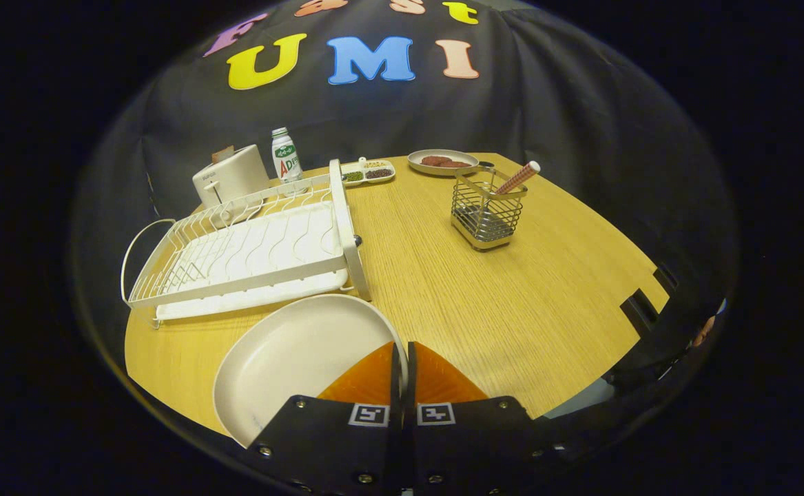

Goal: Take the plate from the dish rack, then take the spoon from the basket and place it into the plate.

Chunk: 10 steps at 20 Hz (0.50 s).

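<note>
Spoon [517, 178] bowel end hid in basket [486, 217]; plate [291, 358] rim behind jaws.

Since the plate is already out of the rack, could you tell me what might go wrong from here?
1. The gripper is shut on the rim of the white plate, a thin edge hold, so the plate might tilt or slip.
2. The plate sits close to the dish rack and could knock its frame when moved.
3. The spoon leans in a light wire basket, which may tip when it is pulled.

plate [291, 358]: cream
rack [250, 241]: white wire
basket [486, 213]: silver wire
spoon [517, 178]: pink handle, white tip
worktop [512, 289]: light wood grain
toaster [231, 176]: white
bottle [285, 156]: white, green label
</note>
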{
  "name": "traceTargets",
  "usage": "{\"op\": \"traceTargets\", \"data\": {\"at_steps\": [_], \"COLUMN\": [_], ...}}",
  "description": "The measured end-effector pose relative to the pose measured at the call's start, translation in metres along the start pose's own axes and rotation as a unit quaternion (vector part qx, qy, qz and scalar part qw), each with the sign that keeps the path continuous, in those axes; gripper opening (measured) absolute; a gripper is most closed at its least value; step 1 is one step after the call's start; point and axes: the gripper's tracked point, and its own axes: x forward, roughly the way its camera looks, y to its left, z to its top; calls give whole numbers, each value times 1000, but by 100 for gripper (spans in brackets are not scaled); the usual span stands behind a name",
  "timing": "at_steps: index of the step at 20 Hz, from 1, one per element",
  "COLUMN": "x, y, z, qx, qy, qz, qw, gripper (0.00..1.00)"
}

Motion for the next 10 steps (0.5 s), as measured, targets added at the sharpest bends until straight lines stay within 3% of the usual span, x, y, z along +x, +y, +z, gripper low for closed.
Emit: {"op": "traceTargets", "data": {"at_steps": [10], "x": [21], "y": [-6], "z": [-21], "qx": [-29], "qy": [33], "qz": [-10], "qw": [999], "gripper": [1]}}
